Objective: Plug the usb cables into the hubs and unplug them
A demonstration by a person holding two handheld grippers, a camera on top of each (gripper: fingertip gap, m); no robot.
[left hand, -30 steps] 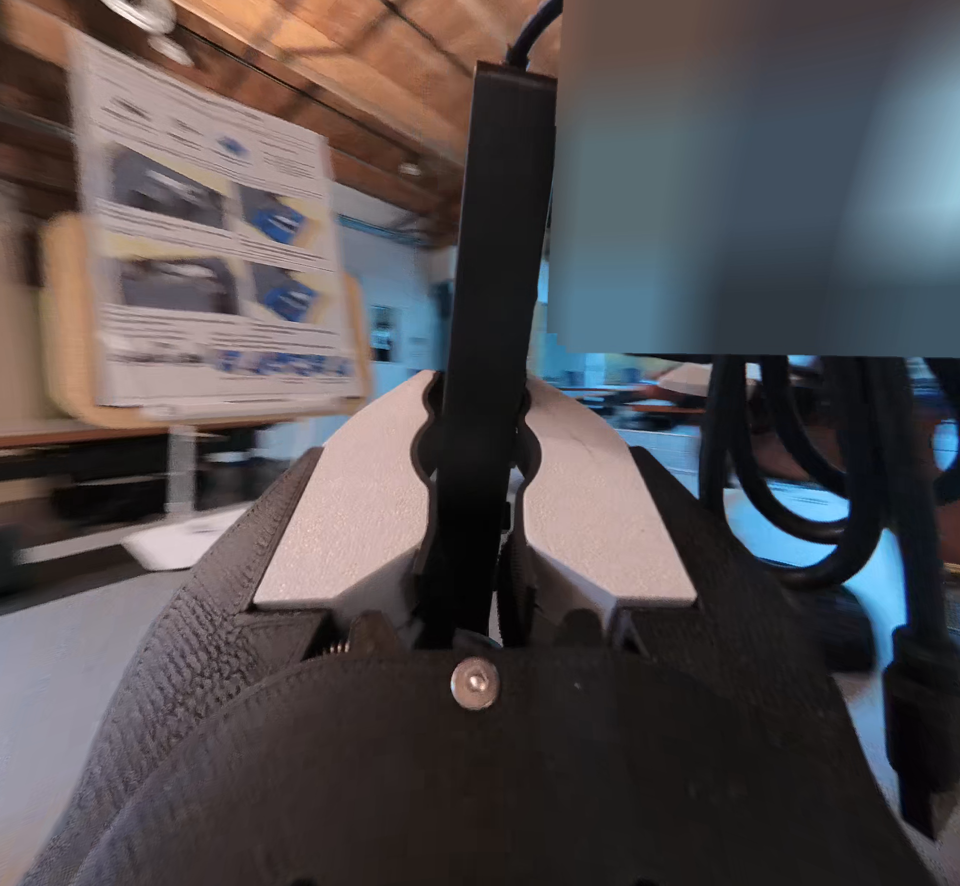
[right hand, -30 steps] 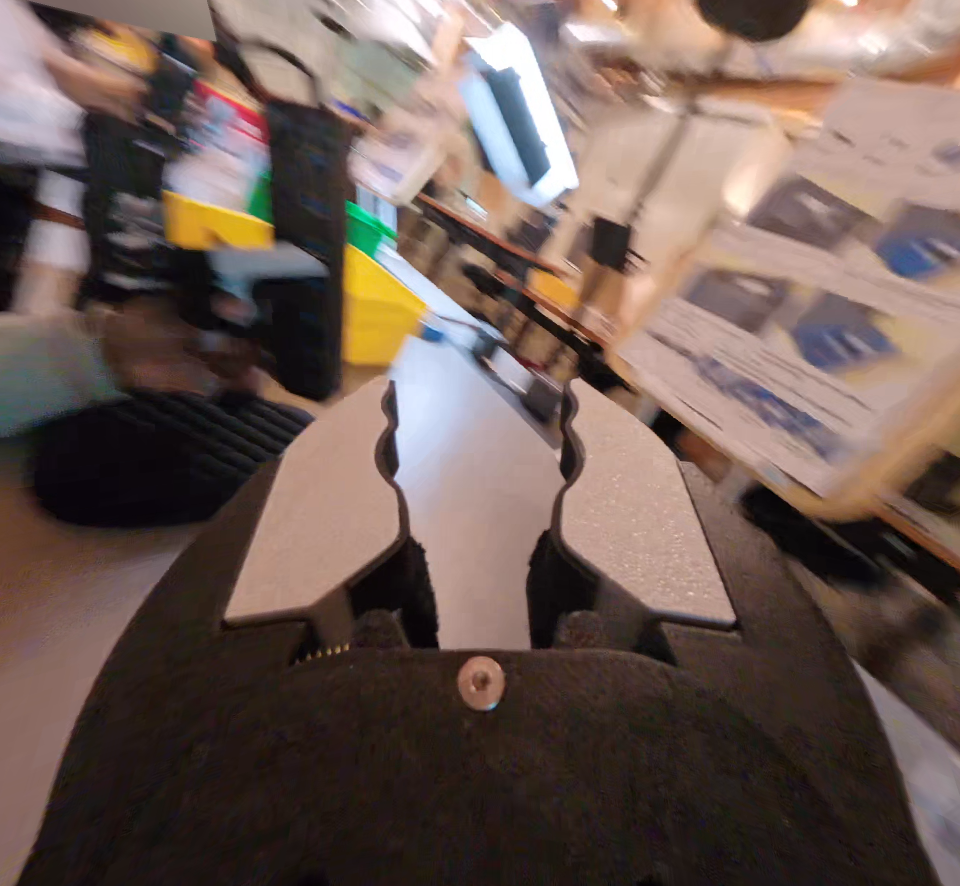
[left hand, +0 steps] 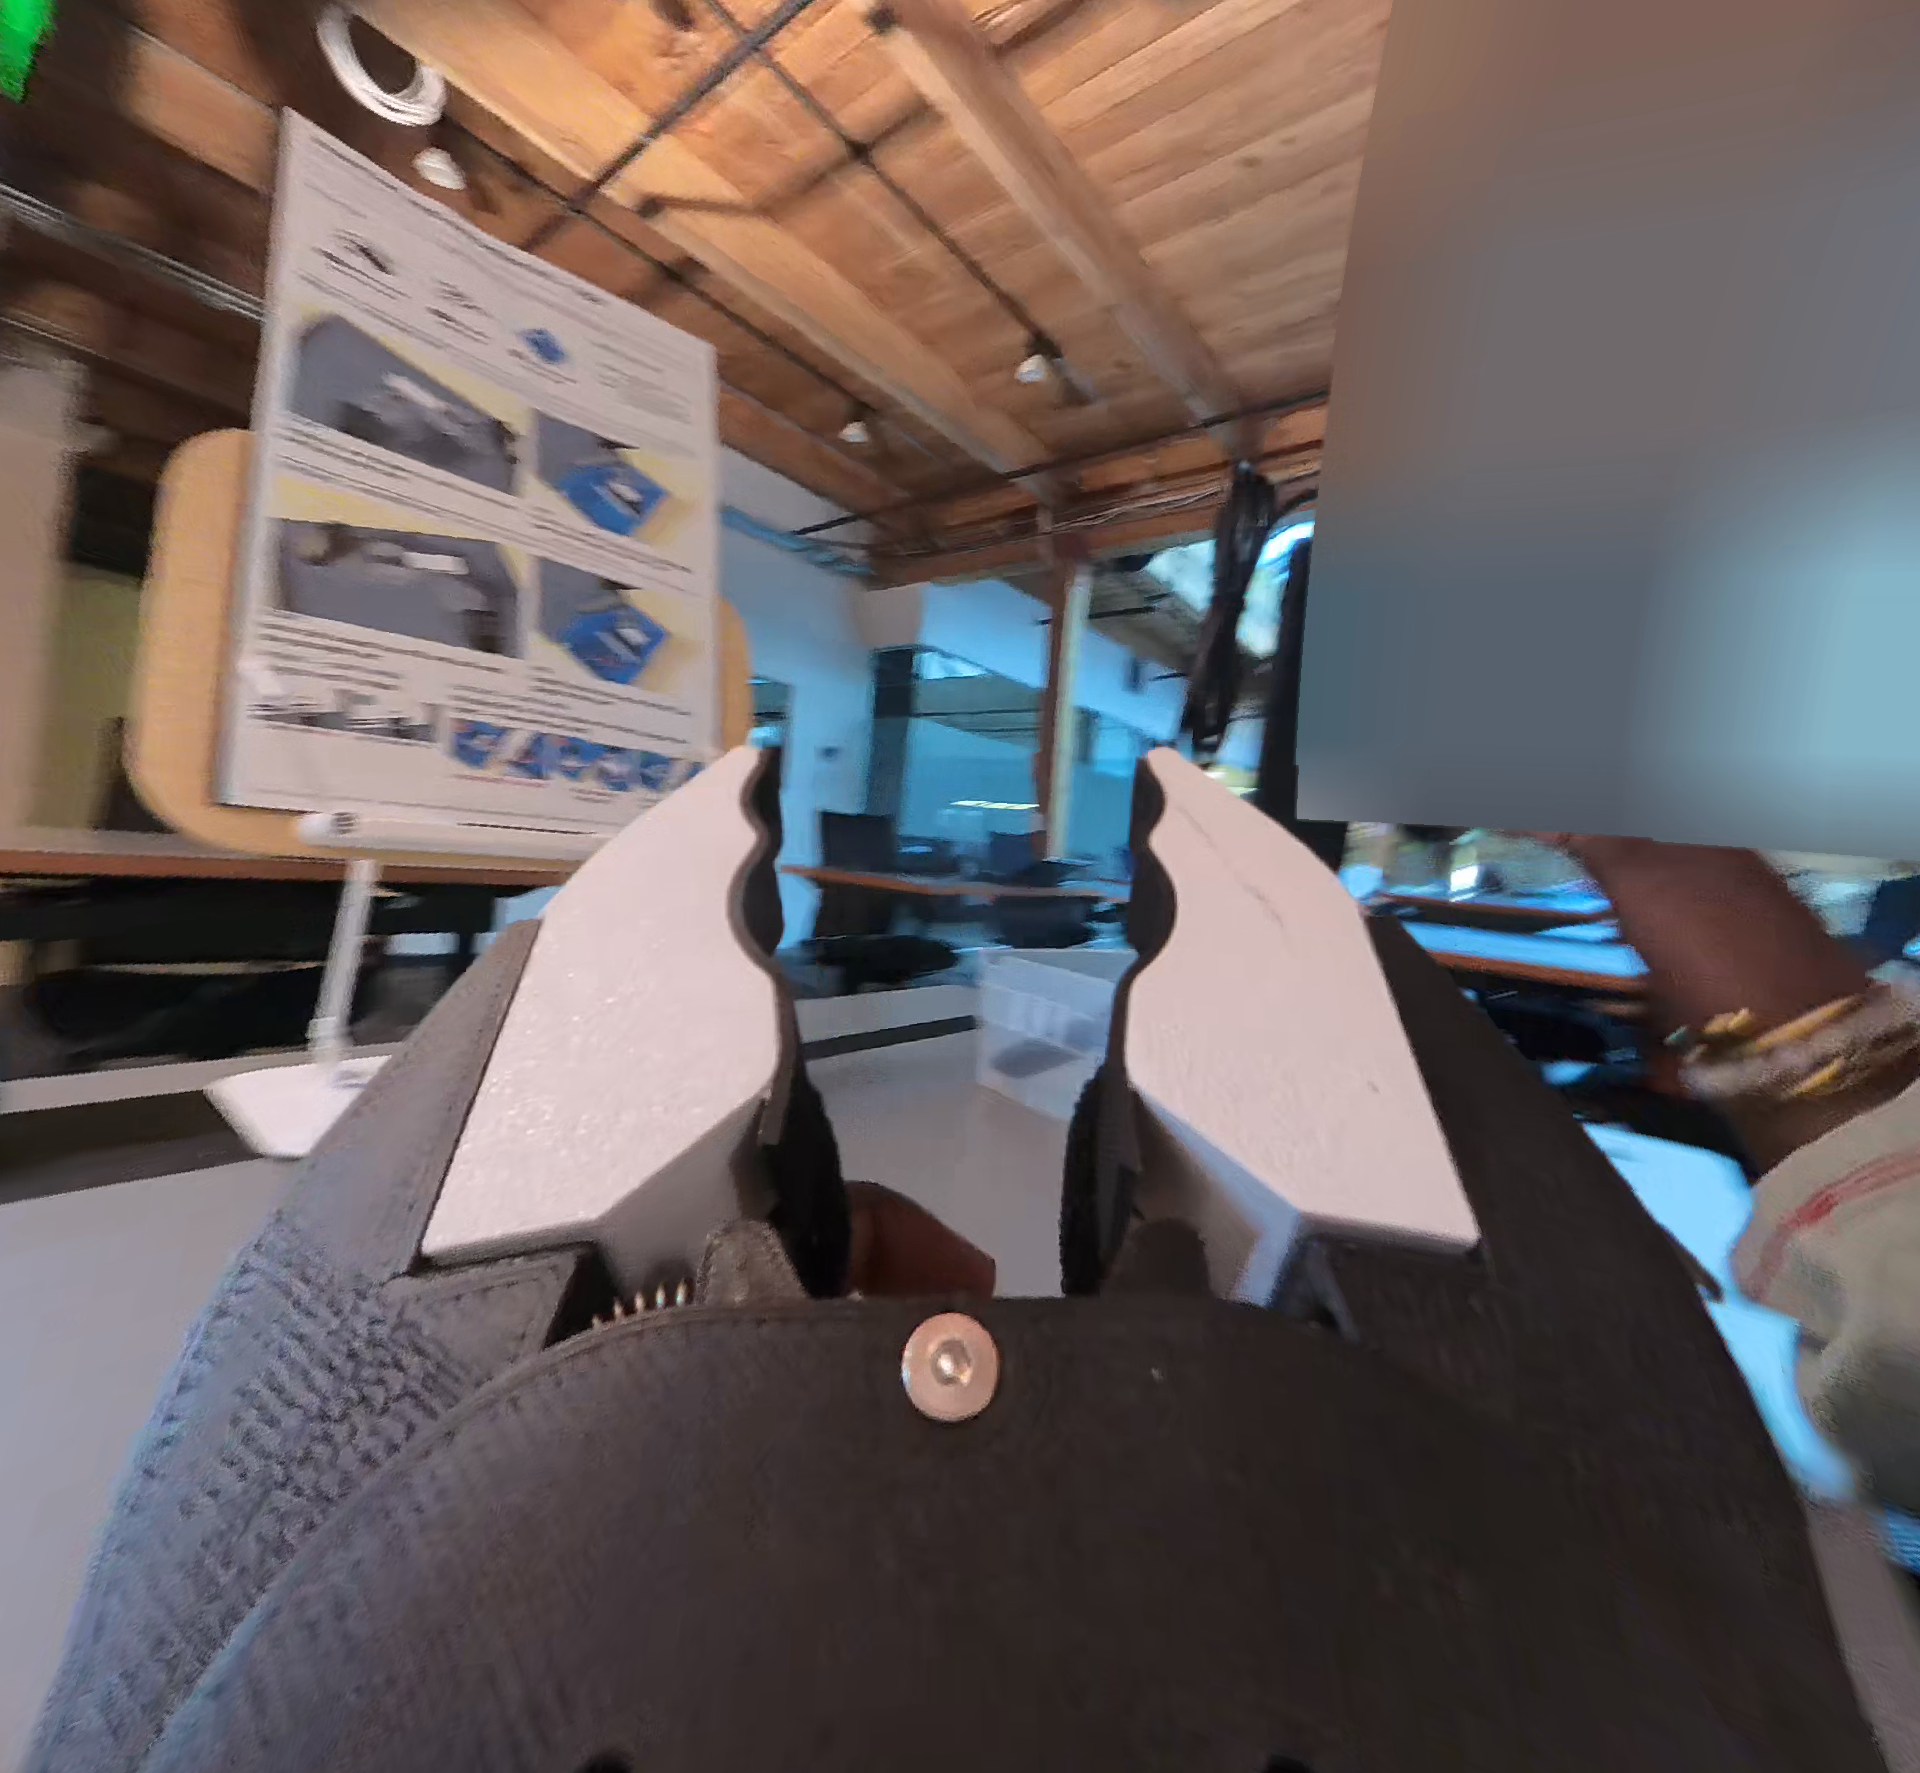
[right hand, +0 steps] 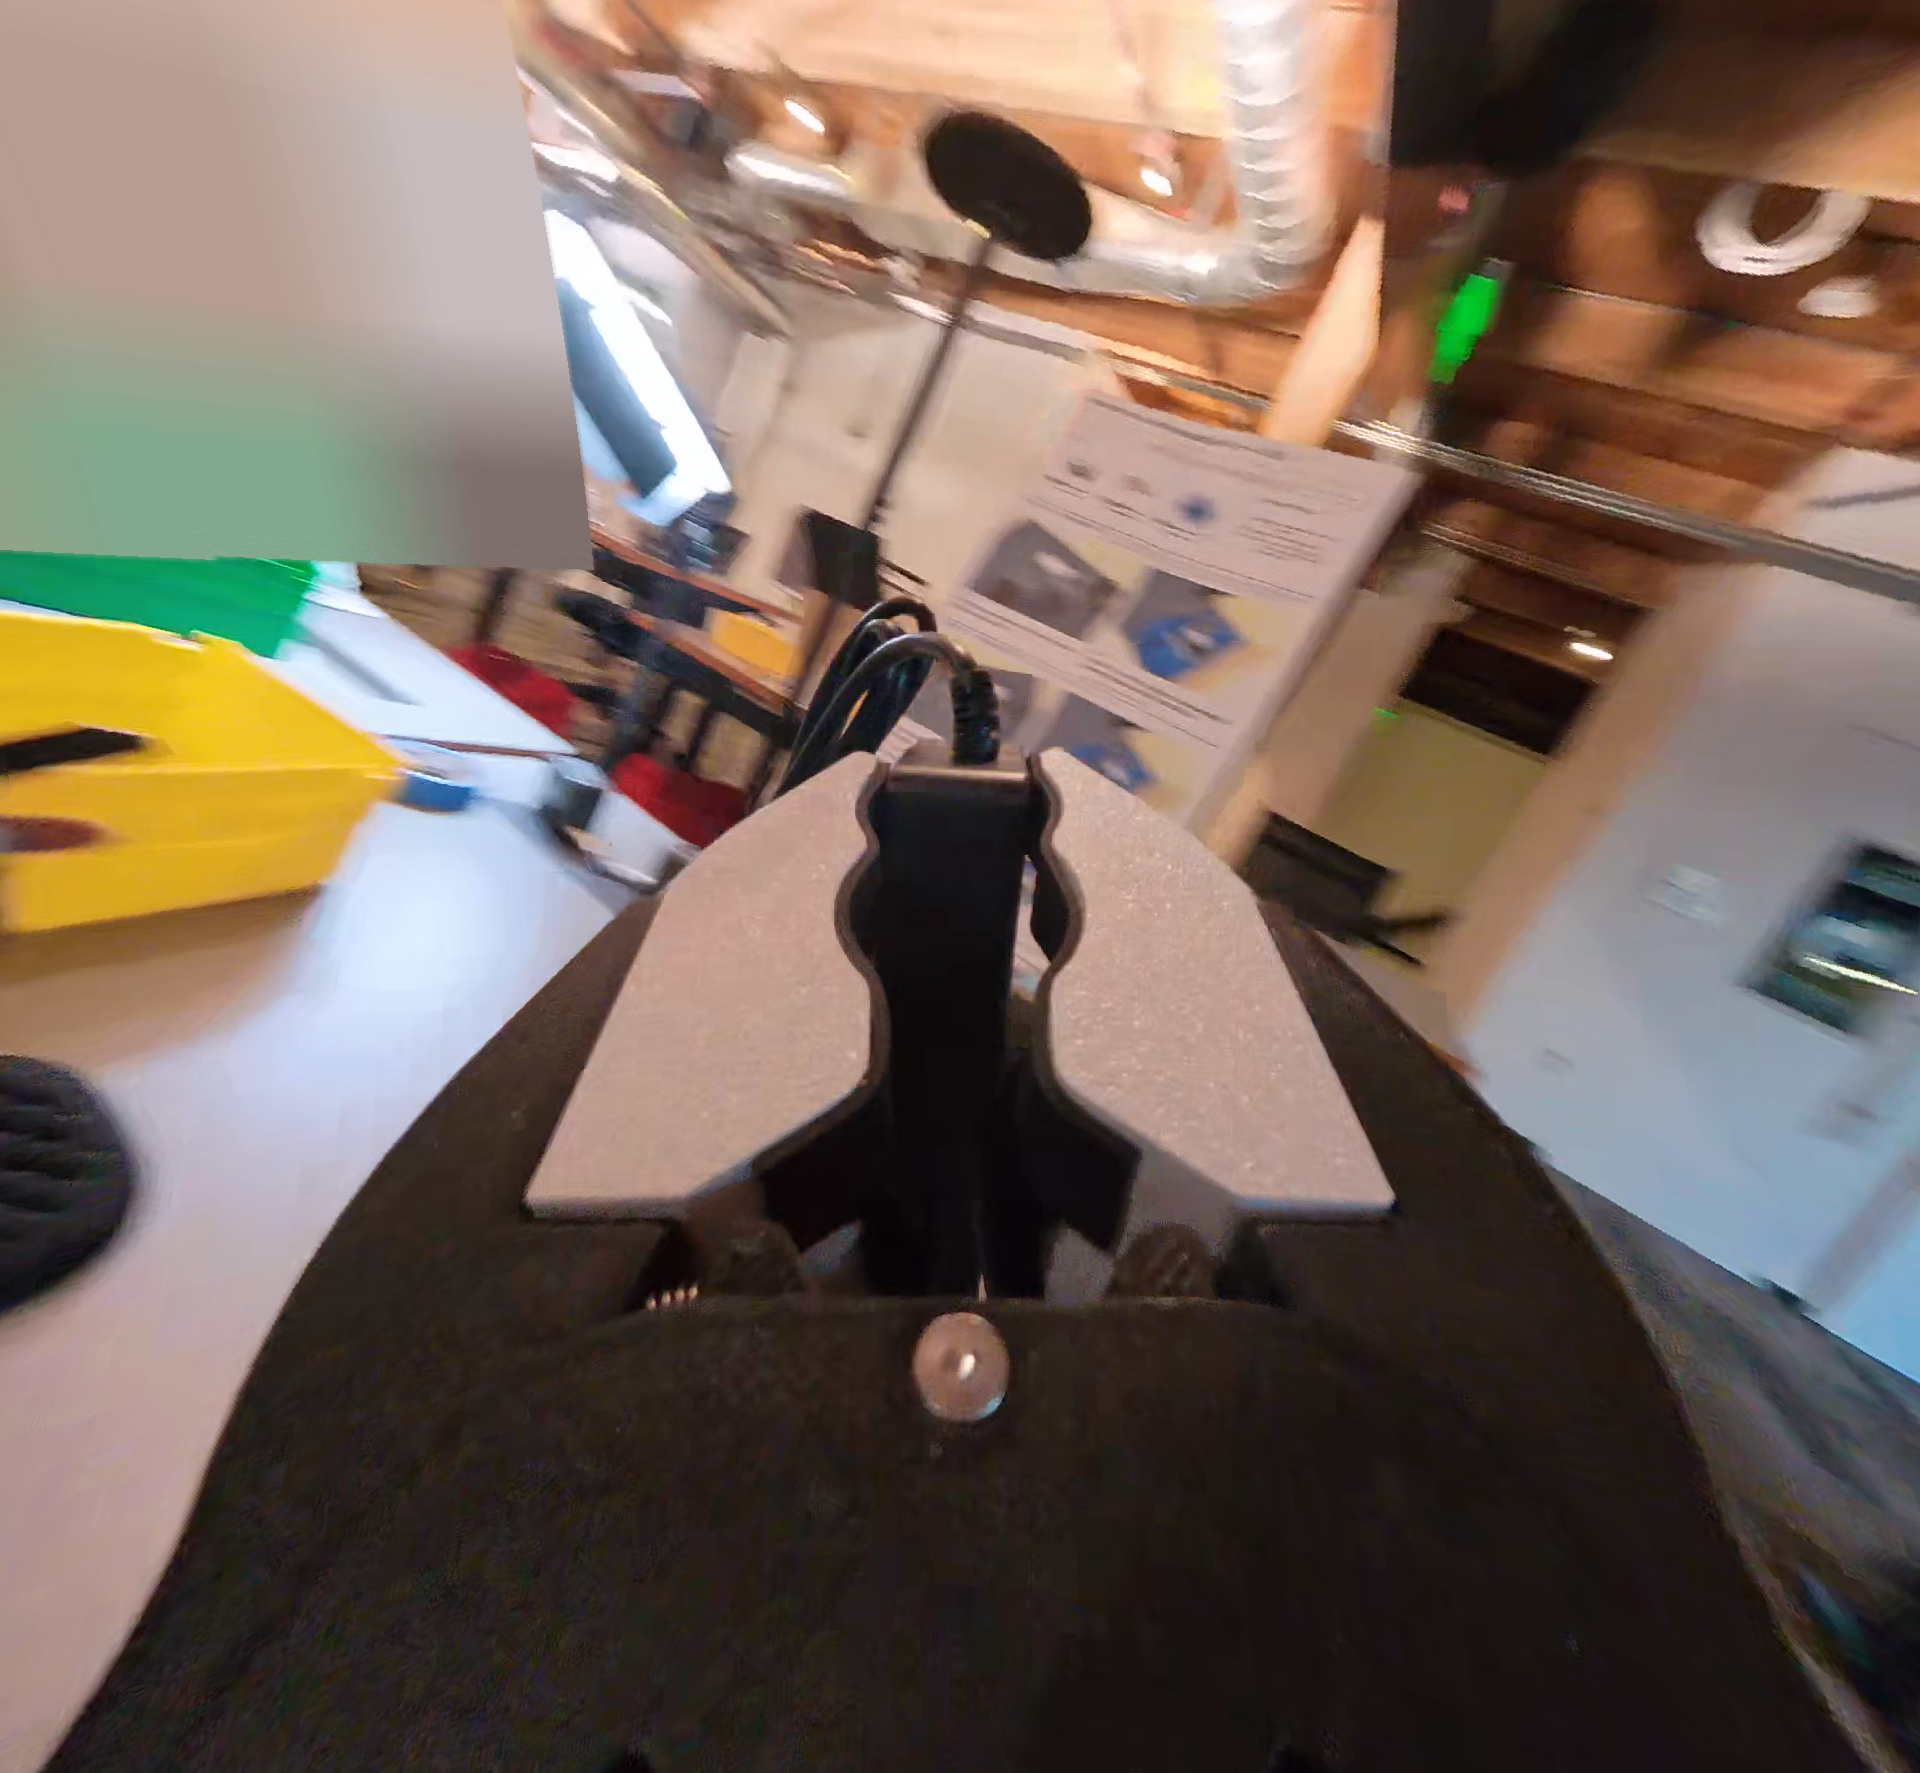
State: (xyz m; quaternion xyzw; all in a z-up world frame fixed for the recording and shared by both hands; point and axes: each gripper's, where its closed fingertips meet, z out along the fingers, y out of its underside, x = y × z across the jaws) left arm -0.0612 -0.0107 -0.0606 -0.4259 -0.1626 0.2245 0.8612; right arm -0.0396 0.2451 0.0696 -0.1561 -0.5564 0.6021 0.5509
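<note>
Two sets of jaws, and only one has anything in it. My right gripper point(right hand: 956, 767) is clamped on the black hub point(right hand: 940, 902), which stands lengthwise in the gap between the two grey fingers point(right hand: 727, 985), its far end level with their tips. From that end a ribbed black cable point(right hand: 971, 700) rises and curls off to the left, just above the tips. Left of these jaws and well apart, a yellow bin point(right hand: 177, 788) sits on the pale tabletop point(right hand: 343, 1017). Beyond the tips, up and to the right, stands a printed sheet point(right hand: 1195, 580) on a board.

My left gripper point(left hand: 951, 773) is spread wide with nothing between its fingers point(left hand: 634, 1027); through the gap I see only blurred tabletop point(left hand: 904, 1100) and distant desks. The same sheet point(left hand: 478, 518) stands beyond the left finger. A person's arm with bangles point(left hand: 1787, 1037) is just right of the right finger. No hub or cable that I can make out near these jaws.
</note>
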